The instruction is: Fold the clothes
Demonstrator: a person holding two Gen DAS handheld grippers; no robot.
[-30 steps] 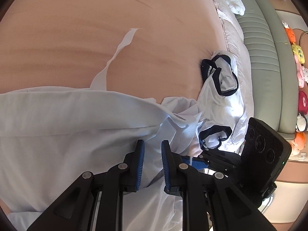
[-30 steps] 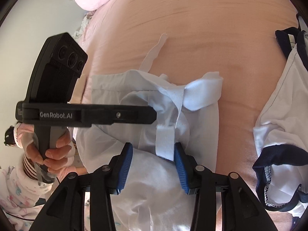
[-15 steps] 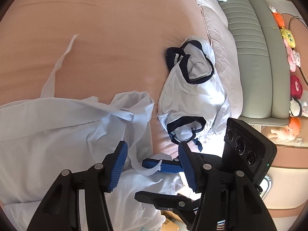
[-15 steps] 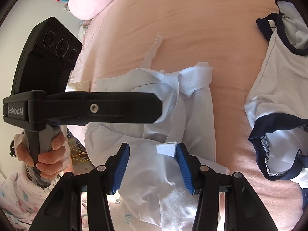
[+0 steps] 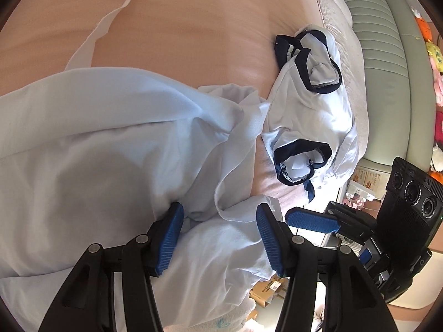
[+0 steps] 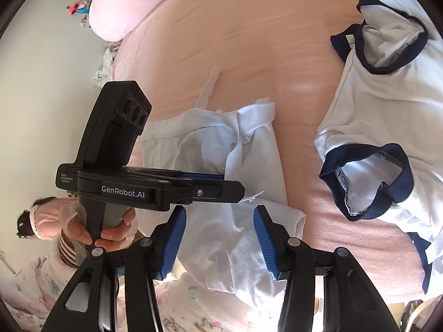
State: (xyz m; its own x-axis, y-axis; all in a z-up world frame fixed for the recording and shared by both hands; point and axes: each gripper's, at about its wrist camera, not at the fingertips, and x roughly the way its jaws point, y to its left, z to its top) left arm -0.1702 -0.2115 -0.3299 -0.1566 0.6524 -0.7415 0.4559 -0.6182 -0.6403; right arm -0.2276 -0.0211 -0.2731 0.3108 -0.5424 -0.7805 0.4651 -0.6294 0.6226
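At the left of the right wrist view a person's hand [image 6: 110, 229] wraps the black handle of the left gripper [image 6: 221, 186], which reaches sideways across the picture; from this side its fingers overlap, so their gap cannot be judged here. A pink pillow [image 6: 121, 8] lies at the bed's far left corner. The pale blue garment [image 6: 221, 166], perhaps a shirt, sits near the bed's front edge, partly folded on the pink bedsheet [image 6: 249, 41], with a thin fabric strip [image 6: 207, 91] trailing from it toward the middle of the bed. The right gripper [image 6: 220, 232] hangs above the garment's near end; its blue-padded fingers [image 6: 173, 238] stand apart with cloth showing below the gap, neither pad pressing on it. To the right, apart from the blue garment, a white T-shirt with navy trim [image 6: 382, 116] lies crumpled by the bed's right edge.

In the left wrist view the left gripper [image 5: 218, 238] has its fingers [image 5: 170, 238] spread apart over a bunched fold of the pale blue garment [image 5: 97, 152], not clamped on it. The white T-shirt with navy trim [image 5: 313, 110] lies just right of the garment, close to the edge of the bedsheet [image 5: 193, 27]. The right gripper [image 5: 313, 221] enters at the lower right, and a grey-green upholstered headboard [image 5: 387, 69] runs along the bed's right side.
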